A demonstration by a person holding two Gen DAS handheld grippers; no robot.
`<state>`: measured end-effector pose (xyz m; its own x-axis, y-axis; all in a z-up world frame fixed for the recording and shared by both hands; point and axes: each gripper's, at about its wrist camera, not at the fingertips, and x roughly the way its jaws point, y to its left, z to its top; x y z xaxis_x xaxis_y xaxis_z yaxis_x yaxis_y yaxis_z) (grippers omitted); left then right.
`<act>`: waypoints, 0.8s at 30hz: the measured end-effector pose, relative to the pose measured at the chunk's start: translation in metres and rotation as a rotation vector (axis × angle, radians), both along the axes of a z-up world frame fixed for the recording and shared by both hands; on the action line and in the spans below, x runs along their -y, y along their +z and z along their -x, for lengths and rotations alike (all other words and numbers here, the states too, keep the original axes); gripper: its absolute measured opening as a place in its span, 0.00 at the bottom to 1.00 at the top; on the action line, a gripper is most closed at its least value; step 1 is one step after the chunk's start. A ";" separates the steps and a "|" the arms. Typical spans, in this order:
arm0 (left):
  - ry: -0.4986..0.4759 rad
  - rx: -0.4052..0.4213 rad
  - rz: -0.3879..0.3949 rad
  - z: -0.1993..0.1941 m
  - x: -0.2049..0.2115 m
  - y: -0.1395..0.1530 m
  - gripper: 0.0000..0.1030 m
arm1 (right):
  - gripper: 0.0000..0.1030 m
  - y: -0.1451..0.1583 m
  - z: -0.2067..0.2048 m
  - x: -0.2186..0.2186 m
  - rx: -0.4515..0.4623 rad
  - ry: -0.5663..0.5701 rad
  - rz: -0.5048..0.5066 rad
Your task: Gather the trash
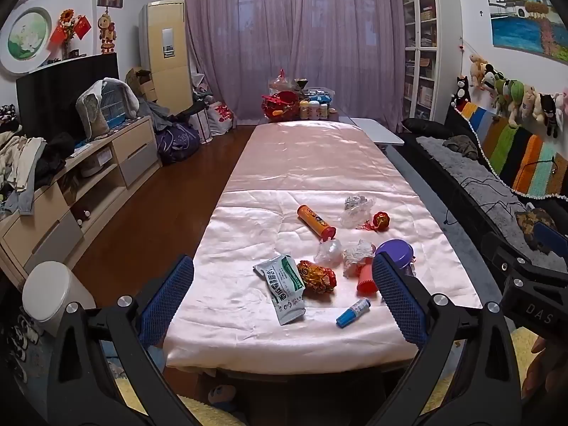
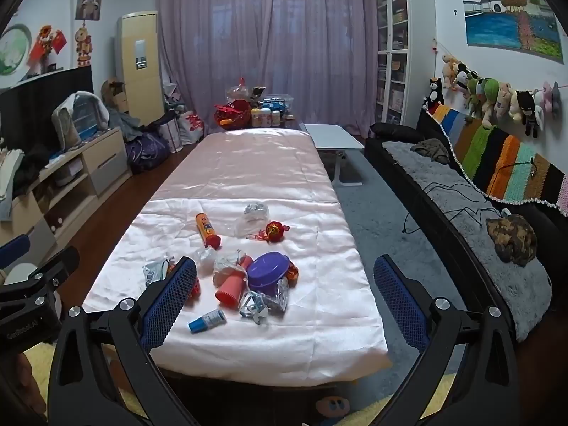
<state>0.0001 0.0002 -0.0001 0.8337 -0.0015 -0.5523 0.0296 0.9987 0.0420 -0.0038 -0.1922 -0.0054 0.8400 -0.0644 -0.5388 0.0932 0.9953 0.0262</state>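
Surface (image 1: 305, 163), pink cloth: orange tube (image 1: 316, 220); purple bowl (image 2: 268, 269); green-white packet (image 1: 285, 287); blue tube (image 2: 207, 320); left tongs (image 1: 282, 294) and right tongs (image 2: 284, 298) released, empty.

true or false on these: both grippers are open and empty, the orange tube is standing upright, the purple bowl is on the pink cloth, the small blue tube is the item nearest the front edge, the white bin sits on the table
1. Both grippers are open and empty. True: the left gripper and right gripper have wide jaws with nothing between the pads.
2. The orange tube stands upright. False: it lies on its side.
3. The purple bowl is on the pink cloth. True.
4. The small blue tube is the item nearest the front edge. True.
5. The white bin sits on the table. False: it stands on the floor, left of the table.
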 end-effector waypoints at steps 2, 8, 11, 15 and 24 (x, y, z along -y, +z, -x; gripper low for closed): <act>-0.001 0.003 -0.005 0.000 0.000 0.000 0.92 | 0.97 0.001 0.001 0.000 0.009 0.001 0.002; 0.002 0.005 -0.002 -0.003 0.001 0.000 0.92 | 0.97 0.000 0.002 -0.001 0.006 0.001 0.002; -0.007 0.010 0.002 0.002 -0.003 0.004 0.92 | 0.97 -0.001 0.002 -0.001 0.007 0.005 0.002; -0.007 0.007 0.001 0.000 -0.007 0.005 0.92 | 0.97 -0.003 0.002 -0.001 0.001 0.007 -0.003; -0.018 0.012 0.002 0.006 -0.002 0.008 0.92 | 0.97 -0.002 -0.001 -0.007 -0.002 0.013 -0.001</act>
<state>-0.0061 0.0020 0.0075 0.8403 -0.0172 -0.5419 0.0469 0.9981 0.0409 -0.0025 -0.1856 -0.0073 0.8395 -0.0527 -0.5407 0.0800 0.9964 0.0271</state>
